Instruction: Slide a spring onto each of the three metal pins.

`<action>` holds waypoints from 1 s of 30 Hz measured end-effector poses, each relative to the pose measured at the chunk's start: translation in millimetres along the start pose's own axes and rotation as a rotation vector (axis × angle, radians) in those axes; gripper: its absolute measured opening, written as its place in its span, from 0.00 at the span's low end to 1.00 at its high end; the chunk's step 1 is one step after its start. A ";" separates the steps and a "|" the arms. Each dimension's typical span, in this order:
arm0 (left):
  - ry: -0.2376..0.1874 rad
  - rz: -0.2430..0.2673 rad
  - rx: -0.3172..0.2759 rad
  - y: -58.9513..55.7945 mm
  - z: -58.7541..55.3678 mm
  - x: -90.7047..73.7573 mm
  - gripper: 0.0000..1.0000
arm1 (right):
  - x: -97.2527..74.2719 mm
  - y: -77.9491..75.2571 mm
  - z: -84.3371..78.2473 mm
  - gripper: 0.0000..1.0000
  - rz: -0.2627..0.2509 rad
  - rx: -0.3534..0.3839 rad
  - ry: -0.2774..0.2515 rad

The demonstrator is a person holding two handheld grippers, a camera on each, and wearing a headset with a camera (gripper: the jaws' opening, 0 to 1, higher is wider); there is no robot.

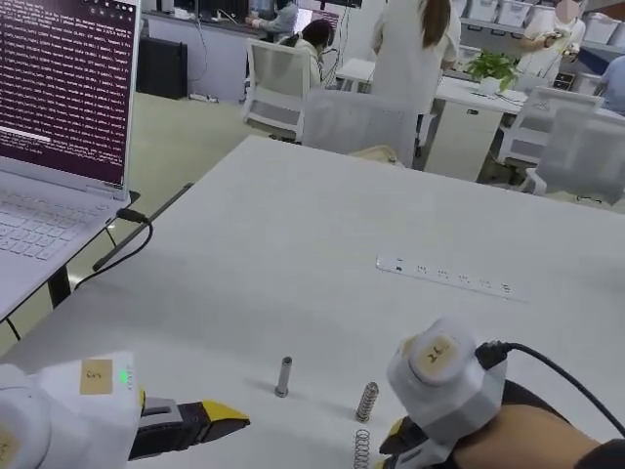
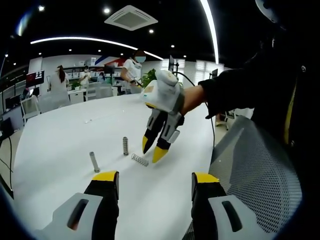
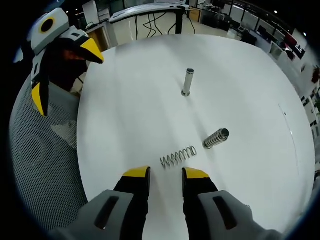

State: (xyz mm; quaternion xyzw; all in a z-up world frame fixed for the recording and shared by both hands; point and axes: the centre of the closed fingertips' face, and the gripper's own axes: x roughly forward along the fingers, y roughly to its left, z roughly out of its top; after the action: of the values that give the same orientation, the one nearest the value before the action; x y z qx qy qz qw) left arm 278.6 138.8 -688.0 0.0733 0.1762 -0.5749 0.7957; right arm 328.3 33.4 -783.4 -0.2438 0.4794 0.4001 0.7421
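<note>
A bare metal pin [image 1: 282, 376] stands upright on the white table [image 1: 293, 244]. To its right a second pin wears a spring [image 1: 367, 402]. A loose spring [image 1: 362, 447] lies flat by the near edge. In the right gripper view that loose spring [image 3: 178, 156] lies just beyond my open right gripper [image 3: 166, 173], with the spring-covered pin [image 3: 216, 138] and the bare pin [image 3: 188, 82] farther off. My left gripper [image 2: 154, 176] is open and holds nothing. It looks at the bare pin [image 2: 94, 161], the spring-covered pin [image 2: 125, 145], the loose spring [image 2: 140, 159] and the right gripper [image 2: 152, 147].
An open laptop [image 1: 59, 98] sits at the table's left edge, with a black cable [image 1: 127, 244] trailing off it. A white power strip [image 1: 444, 277] lies mid-table. Office chairs, desks and several people fill the background. A grey mesh chair [image 3: 45, 165] sits close by the table's near edge.
</note>
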 end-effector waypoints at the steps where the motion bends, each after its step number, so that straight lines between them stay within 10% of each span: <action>1: -0.001 0.000 -0.001 -0.2 -0.1 0.1 0.54 | 1.5 0.1 0.2 0.24 -0.002 0.002 -0.003; 30: -0.002 0.008 -0.016 4.7 -4.6 -3.0 0.51 | 23.2 -4.6 10.8 0.22 -0.047 0.021 -0.001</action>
State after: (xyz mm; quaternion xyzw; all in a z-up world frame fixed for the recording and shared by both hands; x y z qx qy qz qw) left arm 281.3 144.4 -691.6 0.0670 0.1799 -0.5704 0.7986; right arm 342.8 47.3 -800.0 -0.2471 0.4775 0.3773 0.7540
